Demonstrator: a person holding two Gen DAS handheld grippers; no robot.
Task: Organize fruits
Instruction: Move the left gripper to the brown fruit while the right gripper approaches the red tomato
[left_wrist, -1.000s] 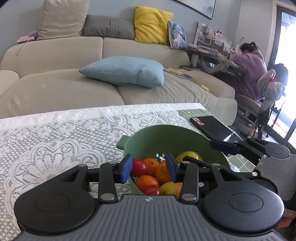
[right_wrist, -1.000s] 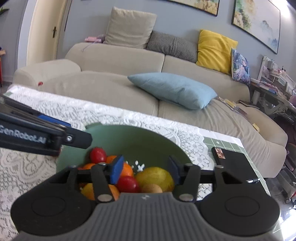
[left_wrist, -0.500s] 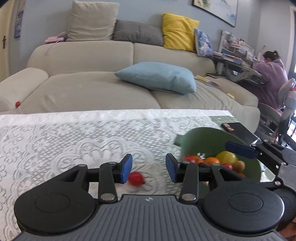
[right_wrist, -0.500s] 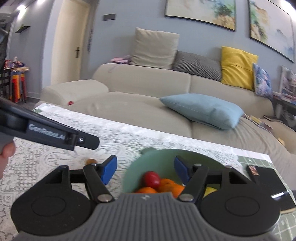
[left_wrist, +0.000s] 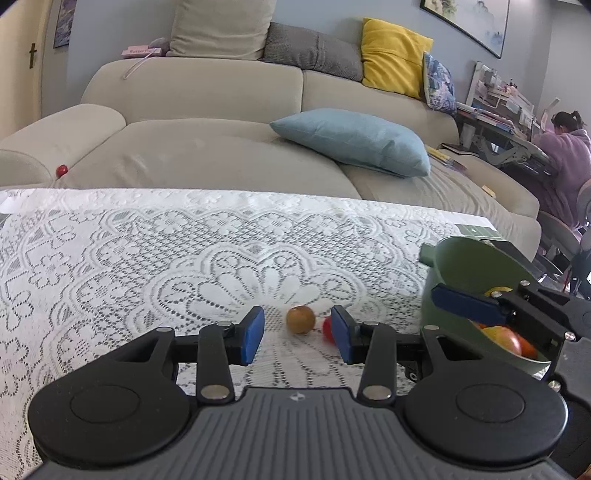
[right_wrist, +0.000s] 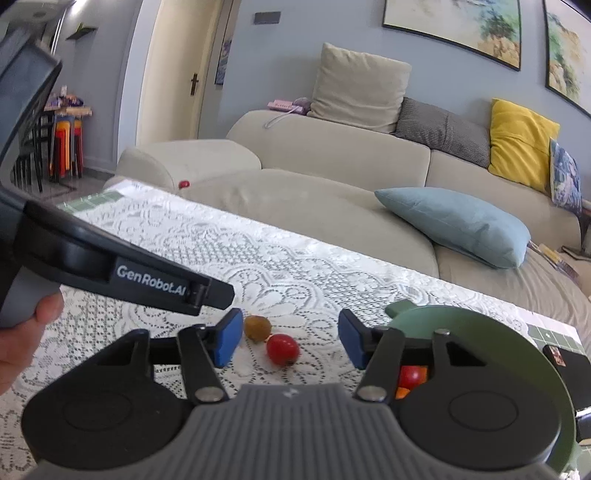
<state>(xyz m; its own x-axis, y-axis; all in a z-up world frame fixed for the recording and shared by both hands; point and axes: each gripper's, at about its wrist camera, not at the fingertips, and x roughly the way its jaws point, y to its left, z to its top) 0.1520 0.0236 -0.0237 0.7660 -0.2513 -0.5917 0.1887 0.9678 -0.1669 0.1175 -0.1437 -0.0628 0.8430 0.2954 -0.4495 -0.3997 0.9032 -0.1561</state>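
A brown round fruit (left_wrist: 300, 319) and a small red tomato (left_wrist: 327, 328) lie side by side on the lace tablecloth. They also show in the right wrist view as the brown fruit (right_wrist: 257, 327) and the tomato (right_wrist: 282, 349). A green bowl (left_wrist: 469, 266) holding orange, red and yellow fruits stands to the right; in the right wrist view the bowl (right_wrist: 480, 332) is partly behind my right fingers. My left gripper (left_wrist: 297, 335) is open and empty just short of the two fruits. My right gripper (right_wrist: 290, 338) is open and empty, above the tomato.
The lace-covered table (left_wrist: 147, 258) ends at a beige sofa (left_wrist: 221, 147) with a blue cushion (left_wrist: 351, 140). A small red ball (left_wrist: 61, 170) lies on the sofa. A dark tablet (right_wrist: 561, 362) lies right of the bowl. A person (left_wrist: 565, 155) sits at a desk far right.
Both grippers have swung left, away from over the bowl. The brown fruit and the red tomato now lie on the cloth in front of the open grippers.
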